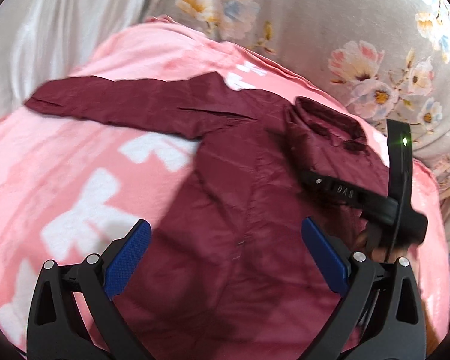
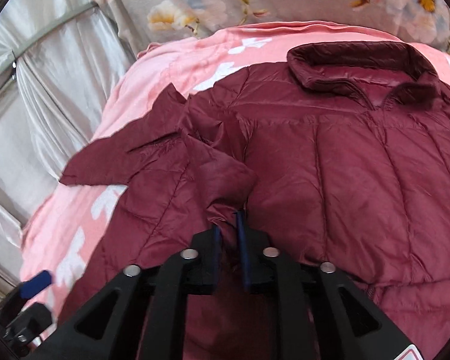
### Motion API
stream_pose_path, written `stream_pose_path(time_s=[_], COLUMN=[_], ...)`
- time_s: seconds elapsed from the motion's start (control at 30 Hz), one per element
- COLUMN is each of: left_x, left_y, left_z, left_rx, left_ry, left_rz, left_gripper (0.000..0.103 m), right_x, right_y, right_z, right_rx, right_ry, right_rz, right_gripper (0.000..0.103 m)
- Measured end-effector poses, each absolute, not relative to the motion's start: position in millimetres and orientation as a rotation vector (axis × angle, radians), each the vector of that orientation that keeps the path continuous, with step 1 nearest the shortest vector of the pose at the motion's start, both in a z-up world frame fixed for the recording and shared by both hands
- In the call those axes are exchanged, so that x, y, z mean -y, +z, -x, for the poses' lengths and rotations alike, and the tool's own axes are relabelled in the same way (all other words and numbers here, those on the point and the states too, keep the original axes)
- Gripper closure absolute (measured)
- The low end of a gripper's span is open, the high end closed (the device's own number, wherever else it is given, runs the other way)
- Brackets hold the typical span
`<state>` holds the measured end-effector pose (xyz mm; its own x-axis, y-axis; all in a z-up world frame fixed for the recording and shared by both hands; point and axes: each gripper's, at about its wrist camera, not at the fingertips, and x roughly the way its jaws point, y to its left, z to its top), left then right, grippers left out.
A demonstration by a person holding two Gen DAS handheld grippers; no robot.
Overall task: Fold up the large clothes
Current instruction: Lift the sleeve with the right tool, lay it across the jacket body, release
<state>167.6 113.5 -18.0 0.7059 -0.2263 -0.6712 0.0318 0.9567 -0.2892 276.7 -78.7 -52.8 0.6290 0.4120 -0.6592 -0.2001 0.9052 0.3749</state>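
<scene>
Maroon quilted jacket spread front-up on a pink fleece blanket with white blotchy shapes, collar standing at the far end. Beyond the blanket, grey floral bedsheet; to the left, pale satin curtain in shiny folds. One sleeve stretched flat out to the left across the blanket. Stitched channels down the jacket's thin, slightly glossy shell.

Left tongs wide apart above the jacket's lower body, blue textured pads bare, gripping nothing. Right tongs clamped on a bunched fold of the jacket, fabric pinched between the pads and drawn up into a creased ridge. In the left view, right tool's black body across the jacket's right side, hiding part of it.
</scene>
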Motion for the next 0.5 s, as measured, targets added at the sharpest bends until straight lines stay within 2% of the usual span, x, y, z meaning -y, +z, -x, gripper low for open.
stream_pose_path(time_s=[0.07, 0.33, 0.5], left_x=[-105, -72, -62], left_y=[-22, -54, -57], left_z=[-182, -252, -275], left_rx=[-0.811, -0.966, -0.985], left_ry=[-0.191, -0.312, -0.294], left_rz=[0.303, 0.536, 0.576], left_gripper=[0.005, 0.005, 0.006], right_x=[93, 203, 288], right_y=[-44, -35, -49], right_z=[-259, -177, -148], right_rx=[-0.775, -0.654, -0.630], right_ry=[0.349, 0.161, -0.028], right_rz=[-0.309, -0.477, -0.620], right_gripper=[0.054, 0.052, 0.051])
